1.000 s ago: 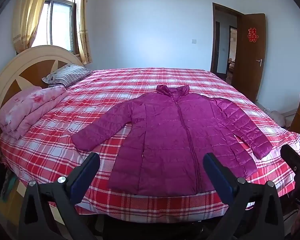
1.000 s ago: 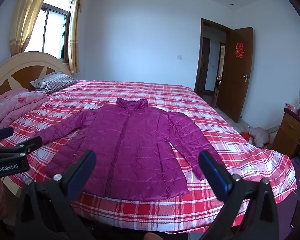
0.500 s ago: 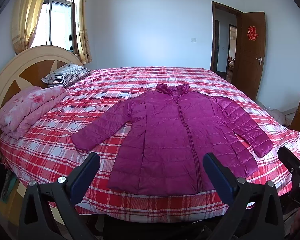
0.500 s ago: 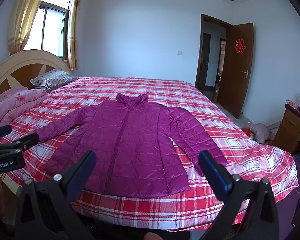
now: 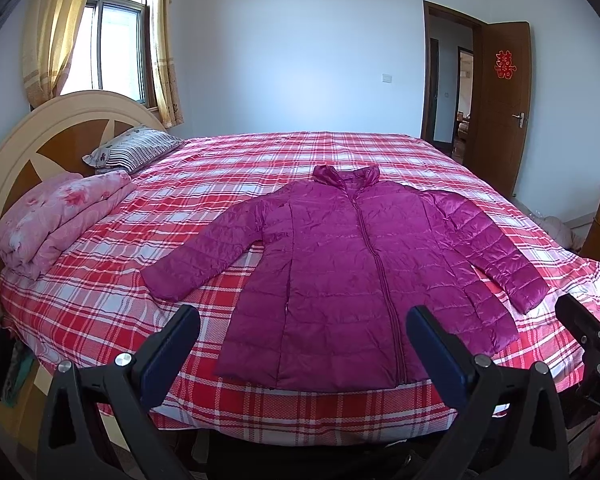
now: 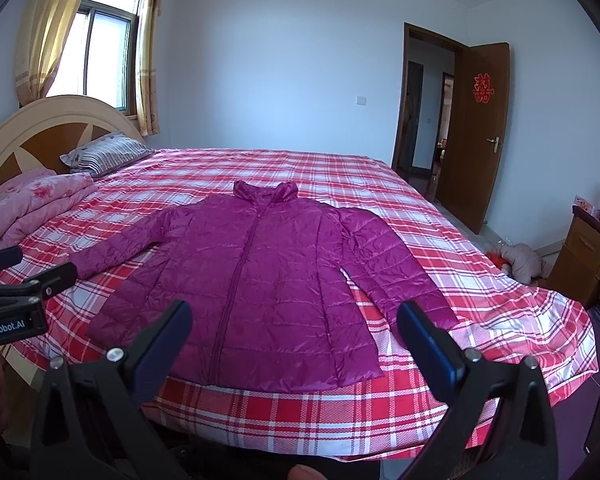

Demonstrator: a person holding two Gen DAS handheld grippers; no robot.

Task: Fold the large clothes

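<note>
A magenta quilted jacket lies flat and zipped on the red plaid bed, collar away from me, both sleeves spread out. It also shows in the right wrist view. My left gripper is open and empty, held off the bed's near edge in front of the jacket's hem. My right gripper is open and empty, likewise before the hem. The right gripper's fingers show at the right edge of the left view; the left gripper's body shows at the left of the right view.
A folded pink quilt and a striped pillow lie by the round headboard on the left. A wooden cabinet stands at the right, with a bundle on the floor. An open door is at the back right.
Both grippers have risen and tilted slightly, so the bed and jacket sit a little lower in view. Nothing was gripped; the jacket has not moved.
</note>
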